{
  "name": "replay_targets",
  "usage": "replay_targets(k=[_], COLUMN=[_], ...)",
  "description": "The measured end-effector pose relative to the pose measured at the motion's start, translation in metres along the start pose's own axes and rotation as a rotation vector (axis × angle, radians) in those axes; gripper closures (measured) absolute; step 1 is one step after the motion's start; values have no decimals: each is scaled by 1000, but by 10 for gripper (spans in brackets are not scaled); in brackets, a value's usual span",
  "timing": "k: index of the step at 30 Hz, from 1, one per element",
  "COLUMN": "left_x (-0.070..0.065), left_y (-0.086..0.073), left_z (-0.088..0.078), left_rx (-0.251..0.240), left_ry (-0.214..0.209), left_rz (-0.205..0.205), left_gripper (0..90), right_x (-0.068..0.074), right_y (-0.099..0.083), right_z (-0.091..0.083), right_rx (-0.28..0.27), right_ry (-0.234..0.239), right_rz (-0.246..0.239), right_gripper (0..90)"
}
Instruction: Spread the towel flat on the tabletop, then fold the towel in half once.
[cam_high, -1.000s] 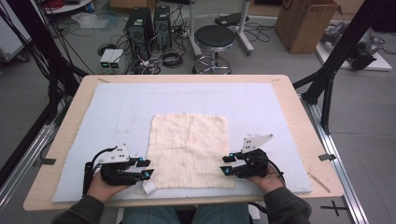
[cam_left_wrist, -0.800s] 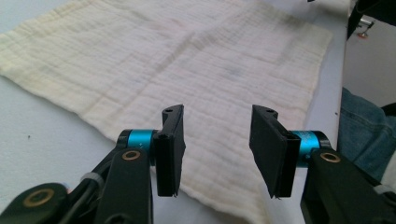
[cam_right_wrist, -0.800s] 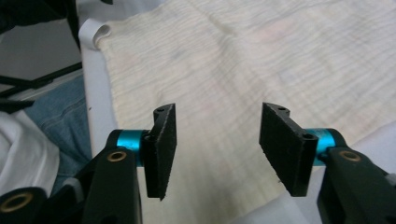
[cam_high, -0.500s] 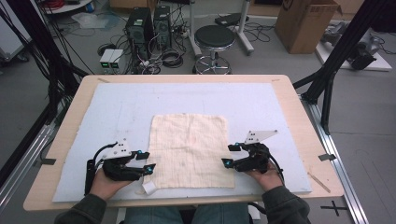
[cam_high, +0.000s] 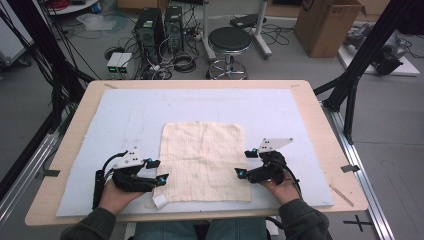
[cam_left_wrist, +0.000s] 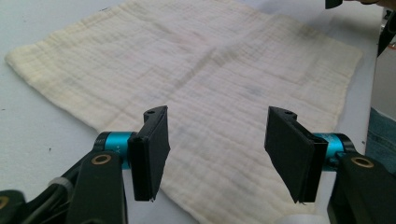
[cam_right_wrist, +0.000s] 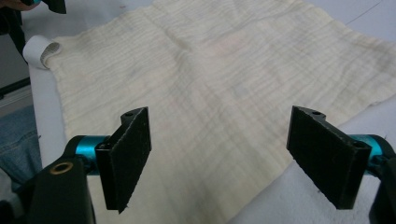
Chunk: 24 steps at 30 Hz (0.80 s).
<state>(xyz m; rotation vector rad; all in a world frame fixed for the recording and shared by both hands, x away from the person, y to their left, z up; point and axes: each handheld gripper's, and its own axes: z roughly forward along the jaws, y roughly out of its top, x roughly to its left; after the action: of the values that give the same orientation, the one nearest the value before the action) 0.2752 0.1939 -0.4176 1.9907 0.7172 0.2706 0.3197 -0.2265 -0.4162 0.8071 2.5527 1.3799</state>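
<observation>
Grey floor (cam_high: 60, 107) – black stool (cam_high: 229, 41), computer towers (cam_high: 159, 22), tangled cables (cam_high: 182, 62), cardboard box (cam_high: 327, 25), wooden table (cam_high: 330, 150)

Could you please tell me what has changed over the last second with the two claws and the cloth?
Both claws' jaws have just been opening: the left claw and the right claw now stand wide, each over a near edge of the cream cloth, with nothing pinched between the pads. The right hand edged slightly outward from the cloth. The cloth stays spread flat on the light blue mat, and its white tag has not shifted.
</observation>
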Motion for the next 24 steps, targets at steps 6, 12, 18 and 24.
replay_targets(k=[6, 12, 18, 24], left_x=[-1, -1, -1, 0], left_y=[0, 0, 0, 1], left_z=[0, 1, 1, 0], left_rx=[3, 10, 10, 13], left_ry=[6, 1, 1, 2], left_rz=[1, 14, 11, 7], left_gripper=[397, 391, 389, 390], right_x=[0, 0, 0, -4], right_y=[0, 0, 0, 0], right_z=[2, 2, 4, 6], right_rx=[8, 11, 20, 21], right_ry=[4, 3, -5, -7], right_rz=[0, 2, 6, 17], right_gripper=[206, 204, 194, 182])
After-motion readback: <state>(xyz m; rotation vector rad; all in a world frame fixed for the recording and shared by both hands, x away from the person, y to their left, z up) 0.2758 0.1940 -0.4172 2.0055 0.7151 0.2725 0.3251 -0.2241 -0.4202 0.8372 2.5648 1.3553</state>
